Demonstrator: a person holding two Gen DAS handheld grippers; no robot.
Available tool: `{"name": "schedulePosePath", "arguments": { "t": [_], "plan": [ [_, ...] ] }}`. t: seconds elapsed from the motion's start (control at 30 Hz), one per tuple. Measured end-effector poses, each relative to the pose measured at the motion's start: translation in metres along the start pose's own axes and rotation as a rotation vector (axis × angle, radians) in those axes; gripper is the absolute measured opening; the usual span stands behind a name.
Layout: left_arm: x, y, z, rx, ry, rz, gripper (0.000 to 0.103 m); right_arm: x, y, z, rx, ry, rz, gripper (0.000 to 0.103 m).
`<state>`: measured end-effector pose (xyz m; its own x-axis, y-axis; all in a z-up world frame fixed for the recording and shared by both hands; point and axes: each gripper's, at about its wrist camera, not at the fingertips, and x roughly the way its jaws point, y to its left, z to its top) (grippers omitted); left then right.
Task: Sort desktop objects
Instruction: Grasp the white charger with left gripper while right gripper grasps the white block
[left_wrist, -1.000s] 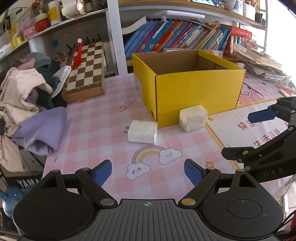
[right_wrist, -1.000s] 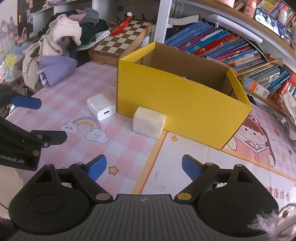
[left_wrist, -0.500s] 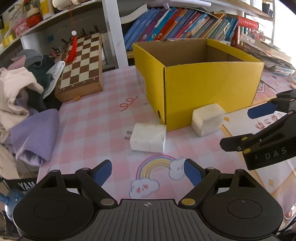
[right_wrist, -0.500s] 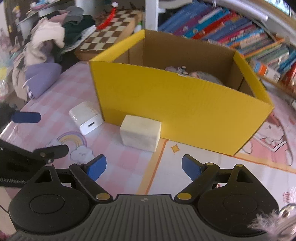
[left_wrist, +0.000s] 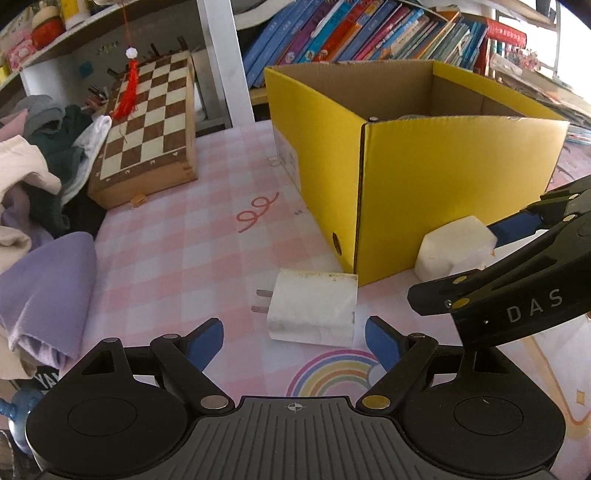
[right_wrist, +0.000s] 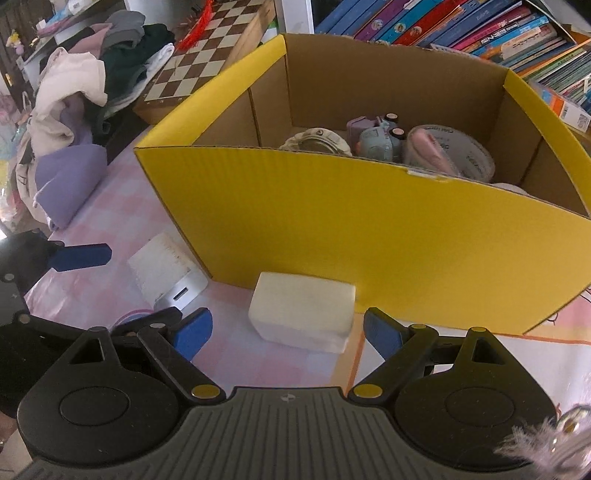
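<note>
A white plug charger (left_wrist: 312, 306) lies on the pink checked mat, touching the corner of the yellow cardboard box (left_wrist: 436, 184). My left gripper (left_wrist: 294, 343) is open, its blue pads on either side of the charger's near end. A cream rectangular block (right_wrist: 303, 310) rests against the box's front wall (right_wrist: 332, 229). My right gripper (right_wrist: 287, 334) is open and straddles the block's near edge. The charger (right_wrist: 166, 271) also shows left of the block. Inside the box sit a tape roll (right_wrist: 454, 153) and several small items.
A wooden chessboard (left_wrist: 147, 129) leans at the back left. A heap of clothes with a purple garment (left_wrist: 48, 291) fills the left side. Shelves of books (left_wrist: 362, 33) stand behind the box. The right gripper's arm (left_wrist: 517, 288) crosses the left view.
Both grippers have moved forward and lower toward the box. The charger now sits between the left pads and the block between the right pads. Neither object has moved.
</note>
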<state>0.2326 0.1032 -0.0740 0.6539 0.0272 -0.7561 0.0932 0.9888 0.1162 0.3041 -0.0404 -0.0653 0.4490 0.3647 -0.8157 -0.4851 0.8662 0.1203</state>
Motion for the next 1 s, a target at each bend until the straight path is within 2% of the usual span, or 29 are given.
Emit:
{"name": "schedulePosePath", "arguments": {
  "t": [0.1,0.17,0.3,0.4,0.43,0.57,1.0],
  "plan": [
    [0.005,0.000,0.002,0.004,0.005,-0.003,0.085,0.004,-0.003,0.001,0.016,0.012,0.000,0.088],
    [0.008,0.000,0.003,0.004,0.007,-0.006,0.085,0.006,-0.006,0.001,0.028,0.021,0.000,0.082],
    [0.011,0.003,0.004,-0.007,0.009,-0.014,0.085,0.005,-0.009,0.001,0.034,0.023,-0.009,0.076],
    [0.013,0.005,0.005,-0.019,0.008,-0.024,0.083,0.003,-0.010,0.000,0.028,0.017,-0.021,0.062],
    [0.014,0.006,0.005,-0.027,0.009,-0.029,0.080,0.001,-0.011,-0.001,0.026,0.013,-0.010,0.052],
    [0.015,0.009,0.005,-0.055,0.011,-0.067,0.066,-0.003,-0.013,-0.003,0.025,0.011,-0.017,0.049],
    [-0.007,0.017,-0.008,-0.107,0.022,-0.074,0.064,-0.024,-0.008,-0.013,0.022,-0.024,-0.037,0.046]
  ]
}}
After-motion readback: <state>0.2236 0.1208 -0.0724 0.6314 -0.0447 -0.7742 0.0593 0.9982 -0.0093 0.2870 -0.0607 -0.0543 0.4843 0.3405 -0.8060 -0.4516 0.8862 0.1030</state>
